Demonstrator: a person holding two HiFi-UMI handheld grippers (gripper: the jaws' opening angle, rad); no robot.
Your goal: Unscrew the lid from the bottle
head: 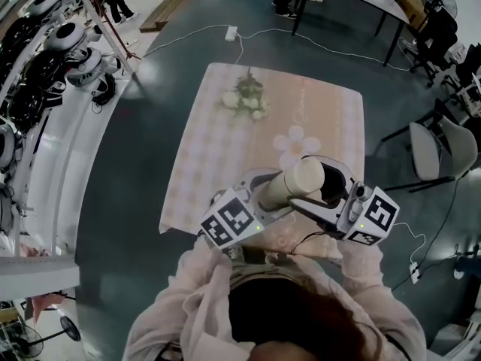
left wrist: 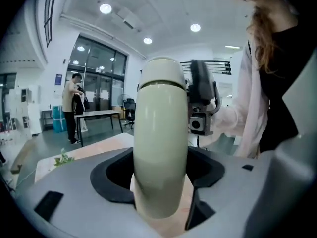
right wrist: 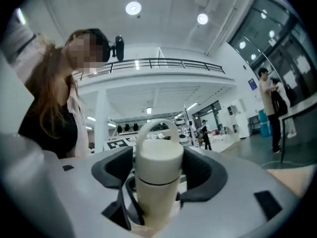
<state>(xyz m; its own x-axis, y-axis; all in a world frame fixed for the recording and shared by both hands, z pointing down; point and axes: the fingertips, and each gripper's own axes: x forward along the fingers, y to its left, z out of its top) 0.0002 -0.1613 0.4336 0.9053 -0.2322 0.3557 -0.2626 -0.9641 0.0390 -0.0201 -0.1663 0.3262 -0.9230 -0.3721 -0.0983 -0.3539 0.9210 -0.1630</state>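
A cream bottle (head: 284, 189) is held up over the near edge of the table (head: 218, 149), tilted with its lid (head: 307, 174) toward the far right. My left gripper (head: 259, 199) is shut on the bottle's body (left wrist: 161, 148), which fills the gap between the dark pads. My right gripper (head: 319, 192) reaches in from the right. In the right gripper view the lid (right wrist: 158, 155), with a loop handle (right wrist: 157, 125) on top, stands between the jaws of the right gripper (right wrist: 158, 171), and both pads lie against its sides.
The table wears a pale checkered cloth, with a small bunch of flowers (head: 246, 96) at its far end and a flower-shaped mat (head: 295, 143) nearer. A chair (head: 440, 145) stands to the right, racks of helmets (head: 68, 43) to the left, and a cable (head: 195, 32) crosses the floor.
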